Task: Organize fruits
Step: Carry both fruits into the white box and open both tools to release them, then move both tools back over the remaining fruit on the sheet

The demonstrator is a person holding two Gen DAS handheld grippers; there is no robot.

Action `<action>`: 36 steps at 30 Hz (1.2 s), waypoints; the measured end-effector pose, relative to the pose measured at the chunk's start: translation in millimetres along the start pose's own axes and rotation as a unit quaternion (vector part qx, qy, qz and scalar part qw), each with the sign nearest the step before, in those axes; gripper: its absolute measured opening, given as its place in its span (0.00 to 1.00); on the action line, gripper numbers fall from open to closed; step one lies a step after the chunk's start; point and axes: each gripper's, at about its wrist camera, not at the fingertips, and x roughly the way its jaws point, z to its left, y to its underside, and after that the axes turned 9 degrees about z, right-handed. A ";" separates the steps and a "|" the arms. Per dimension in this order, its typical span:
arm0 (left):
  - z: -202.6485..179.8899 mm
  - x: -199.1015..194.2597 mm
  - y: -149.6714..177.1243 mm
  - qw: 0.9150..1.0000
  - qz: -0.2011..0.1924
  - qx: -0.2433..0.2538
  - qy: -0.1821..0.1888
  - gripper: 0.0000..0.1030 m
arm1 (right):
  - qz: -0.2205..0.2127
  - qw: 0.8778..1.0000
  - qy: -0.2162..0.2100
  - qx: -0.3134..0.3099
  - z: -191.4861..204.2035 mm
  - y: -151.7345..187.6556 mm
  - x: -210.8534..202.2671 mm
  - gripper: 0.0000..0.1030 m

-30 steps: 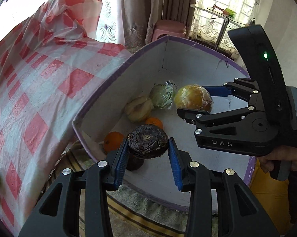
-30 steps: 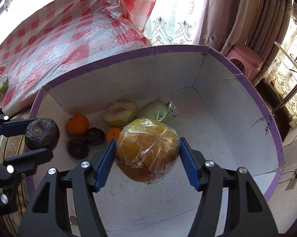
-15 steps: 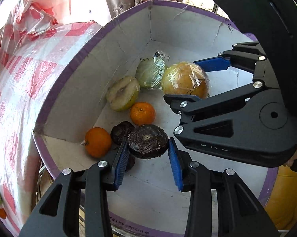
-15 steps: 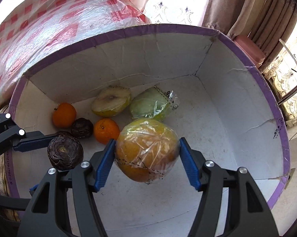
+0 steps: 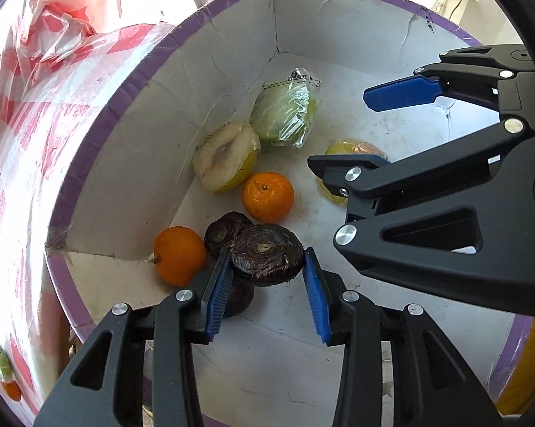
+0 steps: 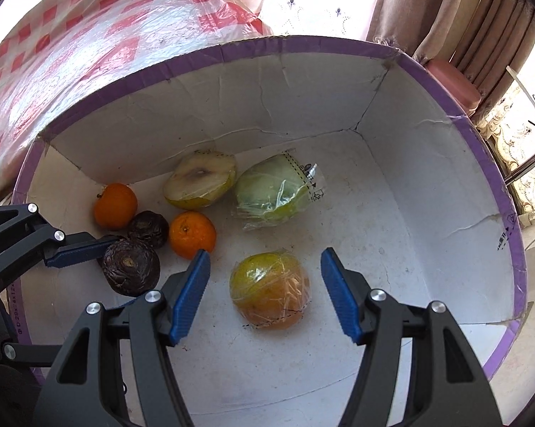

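Curtained room, white cardboard box [image 6: 427, 163] with purple rim beside a bench under red-checked plastic cloth [image 6: 100, 46].
The right tool [image 6: 265, 290] stands open above the plastic-wrapped yellow-orange fruit [image 6: 270, 290], which rests on the box floor. The left tool [image 5: 265, 274] has just been opening around the dark wrinkled round fruit [image 5: 265, 254], its pads barely clear. Best to finish opening low, then lift both tools straight up, avoiding the small oranges [image 5: 267, 197].
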 end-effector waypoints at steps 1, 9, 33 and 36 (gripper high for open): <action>-0.7 0.0 -0.3 1.000 -0.001 0.000 0.001 0.39 | -0.001 1.000 0.000 0.000 -0.3 -0.6 -0.7 0.63; -5.5 -4.0 4.7 1.000 -0.014 0.006 0.009 0.51 | -0.013 1.000 0.001 0.003 -3.6 0.7 -7.7 0.73; 42.9 -84.7 47.1 0.986 -0.145 -0.085 0.000 0.54 | -0.106 0.994 -0.032 0.015 3.8 9.2 -67.9 0.81; 65.1 -91.8 55.0 0.981 -0.163 -0.108 -0.002 0.54 | -0.140 0.989 -0.037 0.019 9.8 7.7 -82.3 0.81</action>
